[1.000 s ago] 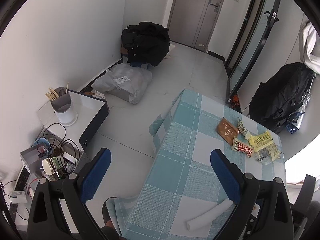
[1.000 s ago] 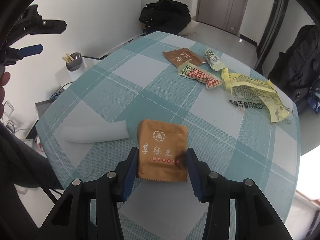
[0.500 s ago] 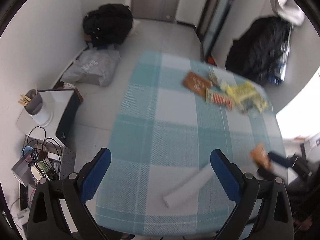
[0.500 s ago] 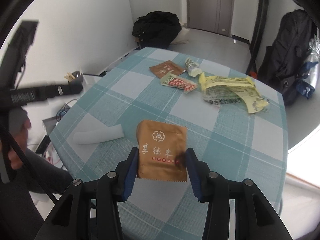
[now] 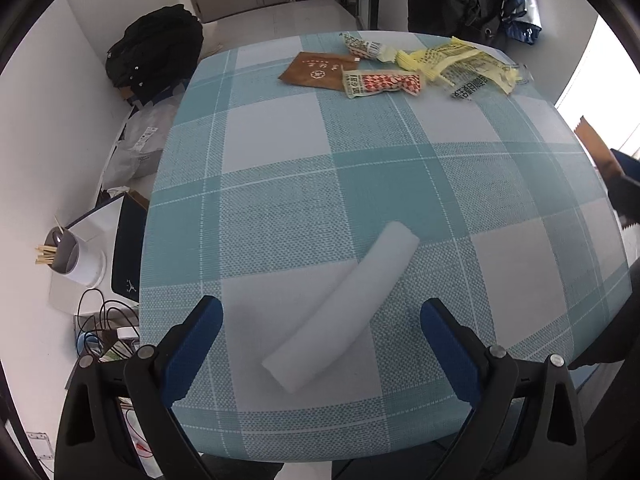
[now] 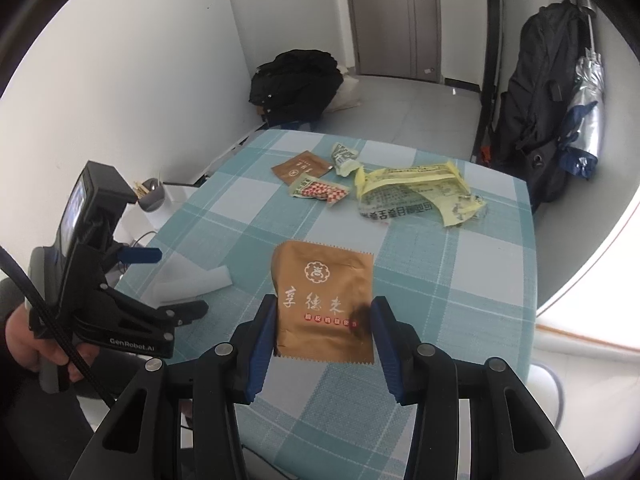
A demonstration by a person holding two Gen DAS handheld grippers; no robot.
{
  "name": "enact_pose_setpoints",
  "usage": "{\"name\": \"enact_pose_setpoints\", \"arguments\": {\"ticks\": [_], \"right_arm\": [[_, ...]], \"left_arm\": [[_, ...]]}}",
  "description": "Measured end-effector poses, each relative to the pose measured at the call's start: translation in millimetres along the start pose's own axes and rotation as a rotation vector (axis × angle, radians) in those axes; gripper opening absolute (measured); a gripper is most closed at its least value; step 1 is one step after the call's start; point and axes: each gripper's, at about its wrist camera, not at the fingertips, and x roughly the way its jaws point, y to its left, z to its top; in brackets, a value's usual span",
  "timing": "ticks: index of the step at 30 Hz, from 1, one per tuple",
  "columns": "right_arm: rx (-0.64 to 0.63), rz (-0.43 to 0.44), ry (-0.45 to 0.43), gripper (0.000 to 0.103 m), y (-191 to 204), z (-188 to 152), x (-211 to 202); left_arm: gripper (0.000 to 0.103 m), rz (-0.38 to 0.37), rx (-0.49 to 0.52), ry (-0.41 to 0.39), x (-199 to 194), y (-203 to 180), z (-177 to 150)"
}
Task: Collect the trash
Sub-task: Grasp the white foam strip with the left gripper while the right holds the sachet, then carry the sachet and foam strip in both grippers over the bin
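A brown-orange snack wrapper (image 6: 322,280) hangs above the teal checked table (image 5: 280,200), and my right gripper (image 6: 324,316) is shut on its lower part. That wrapper (image 5: 594,142) also shows at the right edge of the left wrist view. My left gripper (image 5: 320,306) is open, pointing down just above a white rolled sheet (image 5: 360,276) near the table's front edge, with nothing between its fingers. At the far end lie a brown packet (image 5: 316,72), a red-and-white packet (image 5: 380,82), a small green packet (image 5: 360,46) and a crumpled yellow wrapper (image 5: 460,64).
Left of the table, on the floor, are a black bag (image 5: 156,52), a grey parcel (image 5: 136,148), a white box with a cup of sticks (image 5: 68,256) and cables (image 5: 104,312). A black coat (image 6: 536,120) hangs at the far right. A hand (image 6: 24,344) holds the left gripper.
My left gripper swung from the floor side over the table and sank toward the white roll. My right gripper rose and drew back, keeping the brown-orange wrapper.
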Motion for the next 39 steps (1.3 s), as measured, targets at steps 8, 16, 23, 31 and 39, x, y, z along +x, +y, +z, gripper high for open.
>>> {"name": "enact_pose_setpoints", "arguments": {"ticks": [8,16,23,31,39], "right_arm": [[0.037,0.007,-0.019,0.045,-12,-2,-12],[0.043,0.001,-0.025,0.045,-17,-3,-15],[0.071,0.002,-0.036,0.045,-21,-7,-24],[0.105,0.009,-0.044,0.045,-25,-6,-28],[0.099,0.008,-0.091,0.045,-17,-1,-39]], "left_arm": [[0.065,-0.041,-0.027,0.015,-3,1,5],[0.027,-0.075,0.016,0.005,-9,-10,9],[0.017,-0.09,-0.024,0.006,-9,-5,9],[0.005,-0.111,-0.069,0.005,-14,0,6],[0.005,-0.103,-0.124,-0.035,-23,12,4]]}}
